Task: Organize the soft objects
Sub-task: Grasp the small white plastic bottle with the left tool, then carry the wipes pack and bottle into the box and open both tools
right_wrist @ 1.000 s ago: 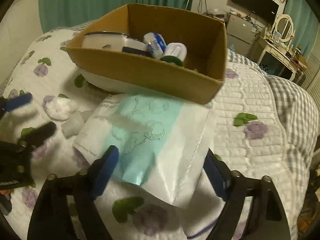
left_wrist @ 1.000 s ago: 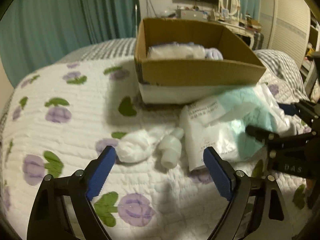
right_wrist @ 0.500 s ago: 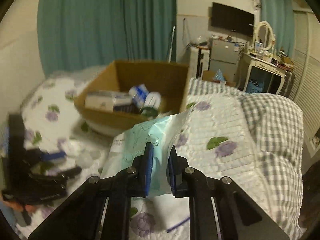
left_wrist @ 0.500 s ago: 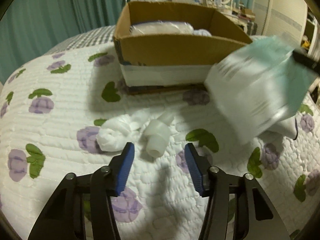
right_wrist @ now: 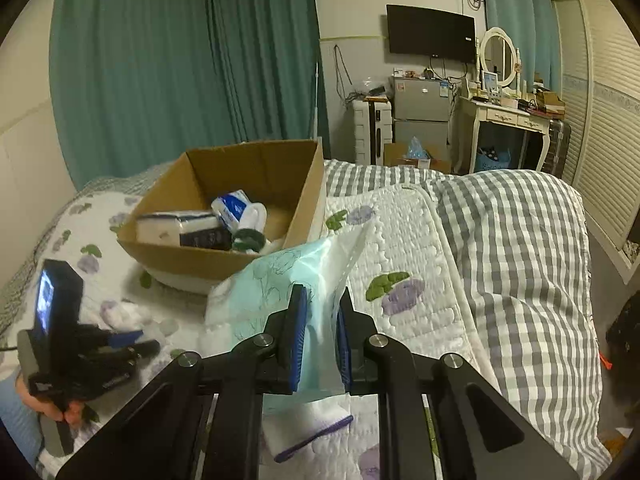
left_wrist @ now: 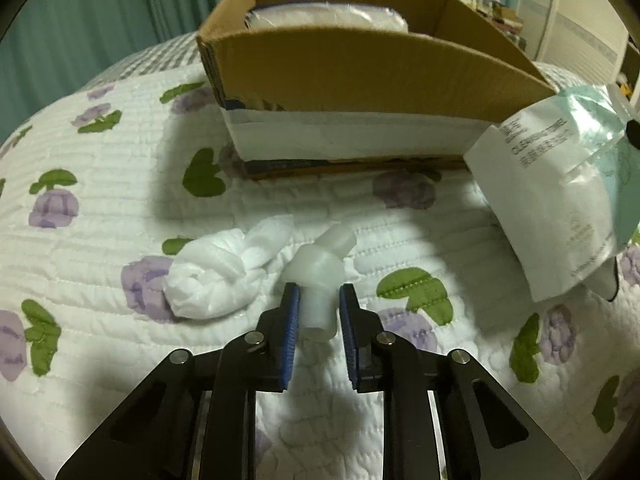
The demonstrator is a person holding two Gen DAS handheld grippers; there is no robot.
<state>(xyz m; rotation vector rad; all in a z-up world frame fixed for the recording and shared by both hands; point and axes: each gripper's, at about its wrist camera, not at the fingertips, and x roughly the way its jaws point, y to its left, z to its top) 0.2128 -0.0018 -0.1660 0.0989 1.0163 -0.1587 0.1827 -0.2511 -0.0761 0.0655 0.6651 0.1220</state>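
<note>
My left gripper is shut on a small translucent white bottle that lies on the flowered quilt. A crumpled white cloth wad lies just left of it. My right gripper is shut on a pale green and white towel pack and holds it lifted above the bed; the pack also shows at the right of the left wrist view. The cardboard box stands behind, holding tissue packs and rolls. The left gripper shows at lower left of the right wrist view.
A white folded item with a purple edge lies on the quilt under my right gripper. A grey checked blanket covers the bed's right side. Teal curtains, a fridge and a dressing table stand beyond the bed.
My left gripper moved forward and closed on the small bottle. My right gripper closed on the towel pack and lifted it off the quilt, up beside the box.
</note>
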